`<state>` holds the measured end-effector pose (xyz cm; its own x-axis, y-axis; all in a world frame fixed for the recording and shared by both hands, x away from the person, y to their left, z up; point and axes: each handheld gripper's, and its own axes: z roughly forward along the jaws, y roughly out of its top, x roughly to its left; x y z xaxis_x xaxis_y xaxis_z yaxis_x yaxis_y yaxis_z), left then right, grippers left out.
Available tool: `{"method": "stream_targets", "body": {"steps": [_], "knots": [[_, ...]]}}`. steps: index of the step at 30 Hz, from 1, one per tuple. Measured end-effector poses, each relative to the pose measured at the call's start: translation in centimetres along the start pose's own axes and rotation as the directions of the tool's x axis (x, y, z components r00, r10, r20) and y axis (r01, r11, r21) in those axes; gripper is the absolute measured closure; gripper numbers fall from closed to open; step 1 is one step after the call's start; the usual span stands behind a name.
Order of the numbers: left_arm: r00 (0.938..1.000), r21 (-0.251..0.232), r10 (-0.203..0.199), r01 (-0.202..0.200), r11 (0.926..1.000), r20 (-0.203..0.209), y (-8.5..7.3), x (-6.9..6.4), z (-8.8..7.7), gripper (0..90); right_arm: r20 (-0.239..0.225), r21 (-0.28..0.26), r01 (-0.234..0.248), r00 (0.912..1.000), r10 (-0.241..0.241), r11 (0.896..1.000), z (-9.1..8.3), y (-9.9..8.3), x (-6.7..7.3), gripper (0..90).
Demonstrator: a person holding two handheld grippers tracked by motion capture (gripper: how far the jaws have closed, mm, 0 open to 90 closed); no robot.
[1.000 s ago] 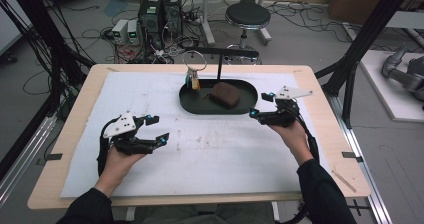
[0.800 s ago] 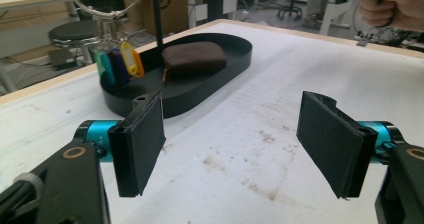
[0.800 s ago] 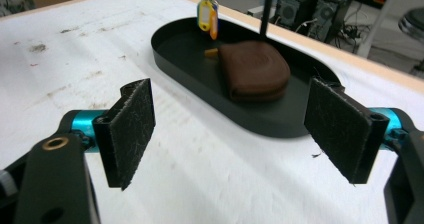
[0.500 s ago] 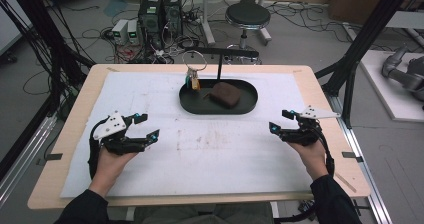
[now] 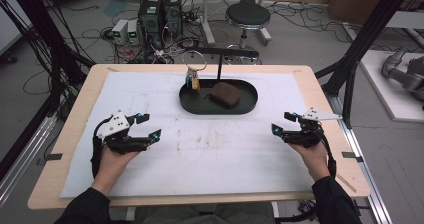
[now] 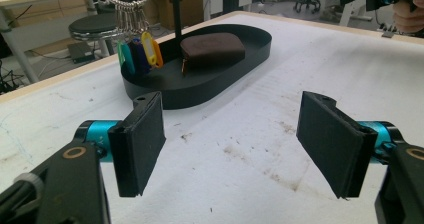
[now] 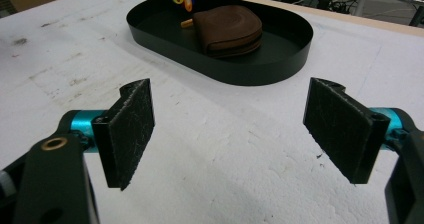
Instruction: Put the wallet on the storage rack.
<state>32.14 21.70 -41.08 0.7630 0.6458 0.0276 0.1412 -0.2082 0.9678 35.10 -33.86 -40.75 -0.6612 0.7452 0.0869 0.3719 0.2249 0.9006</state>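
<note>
Overhead arrangement on the white-covered wooden worktop (image 5: 150,94). The black oval metal tray (image 5: 218,98) lies toward the far edge, midway across. In it rests a brown leather zip pouch (image 5: 224,93), right of centre; a ring of keys with coloured plastic tags (image 5: 193,79) hangs at its left end from a black stand (image 5: 220,59) rising from the tray. The left gripper (image 5: 146,126) and the right gripper (image 5: 280,122) sit well apart, one at each side of the worktop, both nearer the person than the tray. Each has its jaws spread wide with nothing between them.
</note>
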Motion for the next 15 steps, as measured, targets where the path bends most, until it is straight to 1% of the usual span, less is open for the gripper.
{"method": "stream_targets", "body": {"steps": [4, 8, 15], "knots": [[1.0, 0.001, 0.001, -0.001, 1.0, 0.002, -0.02, -0.02, -0.06, 27.1, -0.005, 0.003, -0.004, 1.0, 0.004, 1.0, 0.01, -0.03, 0.0, 21.2], [1.0, 0.002, -0.003, 0.003, 1.0, 0.0, -0.09, 0.03, -0.13, 27.1, 0.004, -0.003, -0.002, 1.0, 0.002, 1.0, 0.04, -0.03, -0.12, 21.2], [1.0, 0.004, -0.005, 0.005, 1.0, -0.006, -0.19, 0.12, -0.16, 27.1, 0.007, -0.009, -0.009, 0.9999, 0.009, 1.0, 0.01, -0.03, -0.42, 21.2]]}}
